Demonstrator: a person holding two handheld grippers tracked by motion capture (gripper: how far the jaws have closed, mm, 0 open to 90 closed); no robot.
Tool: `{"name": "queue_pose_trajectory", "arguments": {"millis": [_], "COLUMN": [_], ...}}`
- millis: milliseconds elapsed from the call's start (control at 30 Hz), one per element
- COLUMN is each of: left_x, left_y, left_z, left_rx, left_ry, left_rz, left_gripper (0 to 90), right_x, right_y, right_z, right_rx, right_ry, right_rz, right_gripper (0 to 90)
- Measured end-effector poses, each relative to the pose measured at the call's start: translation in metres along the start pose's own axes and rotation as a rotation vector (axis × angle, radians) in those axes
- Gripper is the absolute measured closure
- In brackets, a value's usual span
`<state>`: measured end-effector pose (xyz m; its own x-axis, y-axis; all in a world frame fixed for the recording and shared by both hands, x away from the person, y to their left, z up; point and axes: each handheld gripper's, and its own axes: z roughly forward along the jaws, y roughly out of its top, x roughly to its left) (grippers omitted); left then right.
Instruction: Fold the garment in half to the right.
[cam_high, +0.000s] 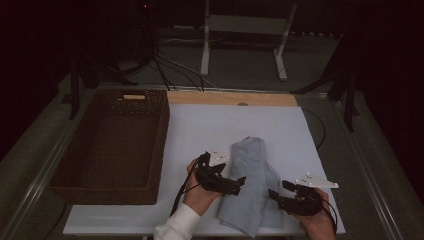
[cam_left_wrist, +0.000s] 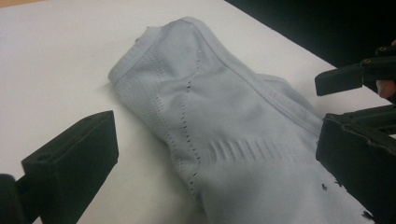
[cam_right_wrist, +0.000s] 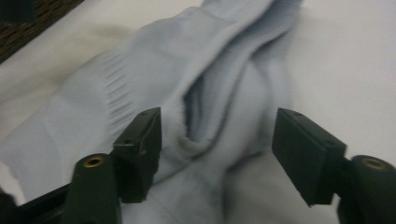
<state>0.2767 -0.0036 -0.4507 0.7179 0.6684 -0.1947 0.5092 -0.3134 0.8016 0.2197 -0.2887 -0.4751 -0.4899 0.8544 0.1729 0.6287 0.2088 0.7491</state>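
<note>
Garment: a pale blue-grey folded garment lies crumpled on the white counter, at about 6 o'clock in the high view, near the front edge.
Left hand-held gripper: the left hand-held gripper sits at the garment's 9 o'clock side; its jaws stand wide, one over bare counter, one over the cloth, gripping nothing.
Right hand-held gripper: the right hand-held gripper sits at the garment's 4 o'clock edge; its jaws straddle a raised fold of the cloth, partly open, pads not pressing it.
Basket: a dark woven basket stands at 9 o'clock on the counter, well apart from the garment.
</note>
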Motion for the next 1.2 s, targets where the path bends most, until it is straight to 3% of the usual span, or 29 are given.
{"name": "queue_pose_trajectory", "arguments": {"millis": [167, 500, 533, 567, 600, 667, 967, 1200], "left_x": [0.004, 0.005, 0.006, 0.006, 0.006, 0.007, 0.004, 0.001], "left_y": [-0.005, -0.016, -0.019, -0.020, -0.020, -0.022, -0.025, -0.024], "left_z": [-0.003, -0.004, -0.004, -0.005, -0.005, -0.004, 0.000, 0.003], "left_rx": [0.002, 0.021, 0.027, 0.029, 0.029, 0.040, 0.060, 0.059], "left_ry": [0.017, 0.022, 0.021, 0.021, 0.018, 0.014, -0.028, -0.051], "left_rz": [0.003, 0.007, 0.007, 0.005, 0.002, 0.006, -0.012, -0.018], "left_gripper": [0.1, 0.1, 0.1, 0.1, 0.1, 0.1, 0.2, 0.2], "right_x": [0.006, 0.004, 0.005, 0.005, 0.005, 0.004, 0.004, -0.003], "right_y": [0.004, 0.011, 0.012, 0.013, 0.014, 0.016, 0.031, 0.044], "right_z": [0.010, 0.026, 0.030, 0.031, 0.031, 0.030, 0.020, 0.016], "right_rx": [0.028, 0.103, 0.123, 0.131, 0.133, 0.123, 0.069, 0.053], "right_ry": [0.027, 0.066, 0.075, 0.068, 0.073, 0.073, 0.055, -0.007], "right_rz": [-0.021, 0.013, 0.011, 0.009, 0.010, 0.005, -0.038, -0.092], "right_gripper": [40.2, 50.1, 61.8, 64.9, 74.4, 85.0, 87.3, 87.7]}}
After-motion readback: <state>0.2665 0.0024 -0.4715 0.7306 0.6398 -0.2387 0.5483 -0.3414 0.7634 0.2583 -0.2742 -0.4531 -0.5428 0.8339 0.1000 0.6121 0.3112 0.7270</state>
